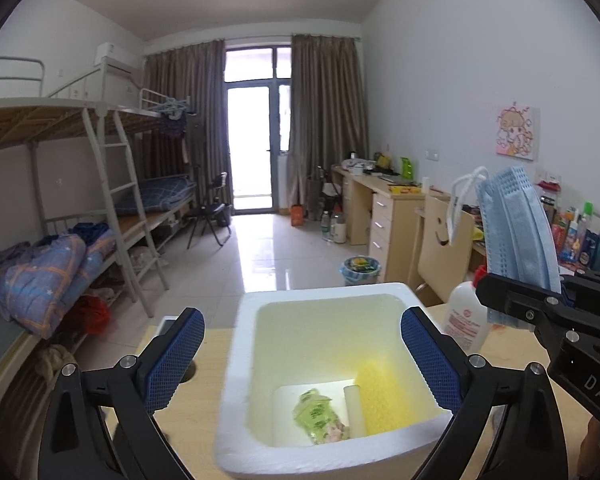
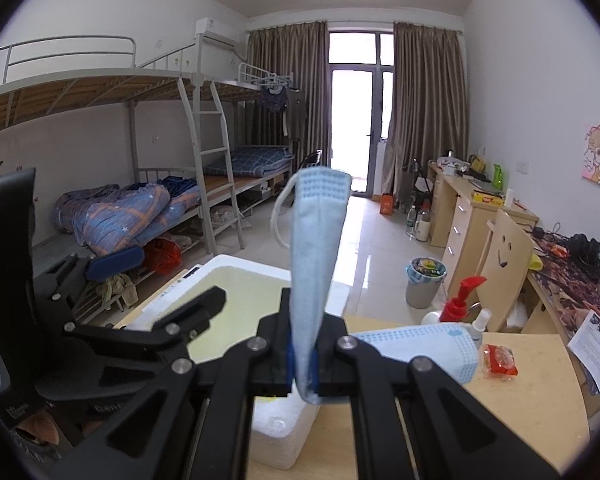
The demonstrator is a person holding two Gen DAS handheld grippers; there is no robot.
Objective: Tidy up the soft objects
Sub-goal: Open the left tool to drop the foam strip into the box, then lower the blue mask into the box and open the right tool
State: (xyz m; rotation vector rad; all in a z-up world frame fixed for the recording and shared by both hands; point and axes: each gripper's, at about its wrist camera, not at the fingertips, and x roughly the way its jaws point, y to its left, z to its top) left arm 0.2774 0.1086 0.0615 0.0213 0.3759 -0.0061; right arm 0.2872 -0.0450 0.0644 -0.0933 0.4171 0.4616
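A white foam box (image 1: 236, 360) stands on the wooden table. Inside lie a yellow sponge (image 1: 384, 396), a white roll (image 1: 354, 410) and a green packet (image 1: 318, 416). My left gripper (image 1: 302, 360) is open and empty, its blue pads on either side of the box, above it. My right gripper (image 2: 303, 364) is shut on a blue face mask (image 2: 316, 240) that stands upright over the box's right side; the mask also shows in the left wrist view (image 1: 516, 232). A second blue mask (image 2: 432, 346) lies on the table right of the gripper.
A white bottle (image 1: 466, 320) and a red-pump bottle (image 2: 458, 300) stand right of the box. A red packet (image 2: 500, 360) and a paper sheet (image 2: 596, 344) lie on the table. A wooden chair (image 2: 504, 264), a bin (image 2: 424, 280) and bunk beds (image 2: 148, 208) stand beyond.
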